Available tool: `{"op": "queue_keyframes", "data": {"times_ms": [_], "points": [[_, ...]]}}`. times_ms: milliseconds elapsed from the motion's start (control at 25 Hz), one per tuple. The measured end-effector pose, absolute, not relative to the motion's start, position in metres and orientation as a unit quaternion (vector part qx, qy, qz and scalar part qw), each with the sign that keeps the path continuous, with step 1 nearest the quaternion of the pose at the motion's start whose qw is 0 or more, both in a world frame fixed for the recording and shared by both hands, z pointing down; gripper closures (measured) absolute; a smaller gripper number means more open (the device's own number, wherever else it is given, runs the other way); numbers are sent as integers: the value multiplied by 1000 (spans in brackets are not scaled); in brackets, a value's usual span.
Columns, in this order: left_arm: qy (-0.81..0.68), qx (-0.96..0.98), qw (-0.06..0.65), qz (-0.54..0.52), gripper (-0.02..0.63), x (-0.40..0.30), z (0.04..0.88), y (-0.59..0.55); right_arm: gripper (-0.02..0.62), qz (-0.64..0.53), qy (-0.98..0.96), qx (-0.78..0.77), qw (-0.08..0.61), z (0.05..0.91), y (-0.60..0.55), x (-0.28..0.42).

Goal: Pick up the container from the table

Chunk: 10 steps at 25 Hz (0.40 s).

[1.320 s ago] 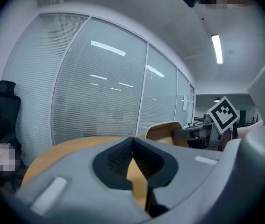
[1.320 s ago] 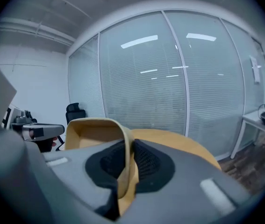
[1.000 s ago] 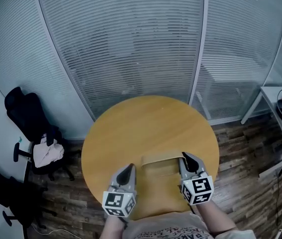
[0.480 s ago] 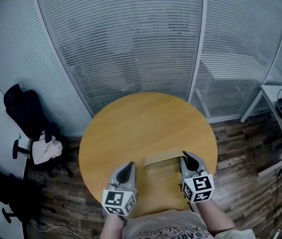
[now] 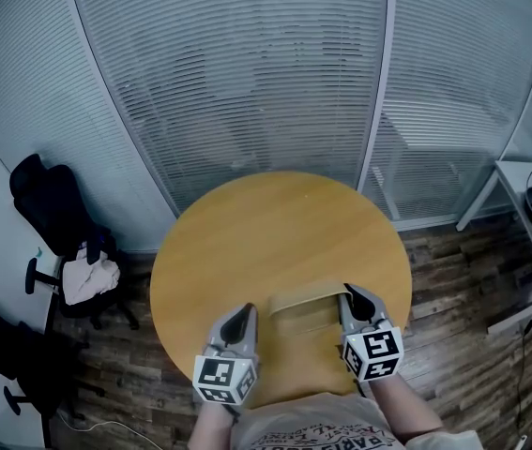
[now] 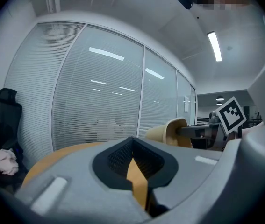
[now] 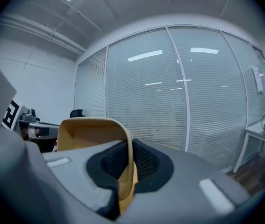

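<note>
A tan open-topped container sits near the front edge of the round wooden table. My right gripper is at its right side, and its jaws are closing. In the right gripper view the container's thin wall stands between the dark pads, which touch it on both sides. My left gripper lies low over the table, a little to the left of the container and apart from it. Its jaws meet with nothing between them, and only a sliver of table shows there. The left gripper view also shows the container off to the right.
Glass walls with blinds curve round behind the table. Black office chairs stand at the left, one of them with a pale cloth on it. A white desk stands at the right. The floor is dark wood planks.
Both grippers and the container stay where they were. Only the head view has shifted a little.
</note>
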<state>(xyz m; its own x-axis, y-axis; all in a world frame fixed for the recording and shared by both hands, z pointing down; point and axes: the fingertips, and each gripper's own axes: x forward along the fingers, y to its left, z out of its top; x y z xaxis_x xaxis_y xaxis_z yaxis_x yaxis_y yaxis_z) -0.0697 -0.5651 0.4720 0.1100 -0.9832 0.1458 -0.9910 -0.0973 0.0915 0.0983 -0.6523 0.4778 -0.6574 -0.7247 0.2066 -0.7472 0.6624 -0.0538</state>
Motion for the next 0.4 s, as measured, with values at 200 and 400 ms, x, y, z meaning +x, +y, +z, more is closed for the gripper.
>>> {"op": "queue_keyframes", "data": {"times_ms": [200, 400], "points": [[-671, 737, 81, 21, 600, -72, 469, -563, 581, 69, -907, 405, 87, 479, -652, 99], [-668, 740, 76, 20, 600, -74, 467, -564, 583, 74, -906, 407, 91, 483, -653, 94]]}}
